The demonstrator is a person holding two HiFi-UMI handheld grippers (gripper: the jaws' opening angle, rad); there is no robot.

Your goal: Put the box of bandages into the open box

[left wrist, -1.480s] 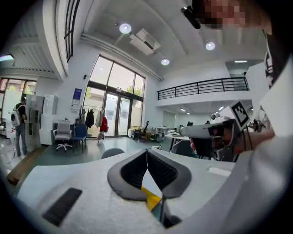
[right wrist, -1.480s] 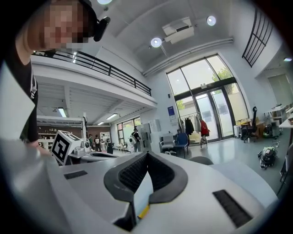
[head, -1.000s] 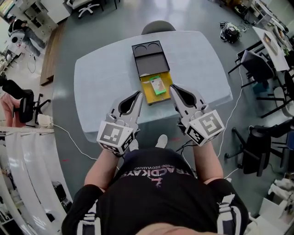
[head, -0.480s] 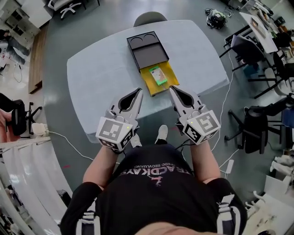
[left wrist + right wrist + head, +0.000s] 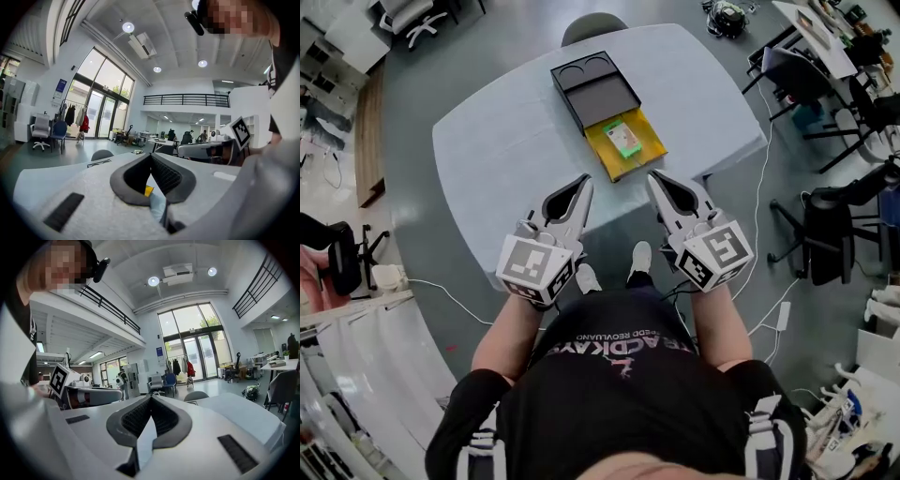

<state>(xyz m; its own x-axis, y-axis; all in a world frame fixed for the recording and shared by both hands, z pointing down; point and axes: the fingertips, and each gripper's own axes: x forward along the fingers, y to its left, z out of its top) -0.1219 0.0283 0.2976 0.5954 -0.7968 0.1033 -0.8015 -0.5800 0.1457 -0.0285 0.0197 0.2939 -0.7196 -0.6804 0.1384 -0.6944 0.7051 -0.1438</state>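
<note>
While pointing level at the table (image 5: 506, 131), left tongs (image 5: 584, 180) and right tongs (image 5: 652, 176) are clenched.

The black shirt (image 5: 619, 370) has pink lettering across the chest, seemingly "RADKAYS". The smaller line by it is too fine to read. The cube (image 5: 534, 270) on the left gripper (image 5: 585, 180) and the one on the right gripper (image 5: 652, 176) show black-and-white square code markers. Print on the green box (image 5: 622, 142) and the blue sign (image 5: 160, 351) is illegible.
</note>
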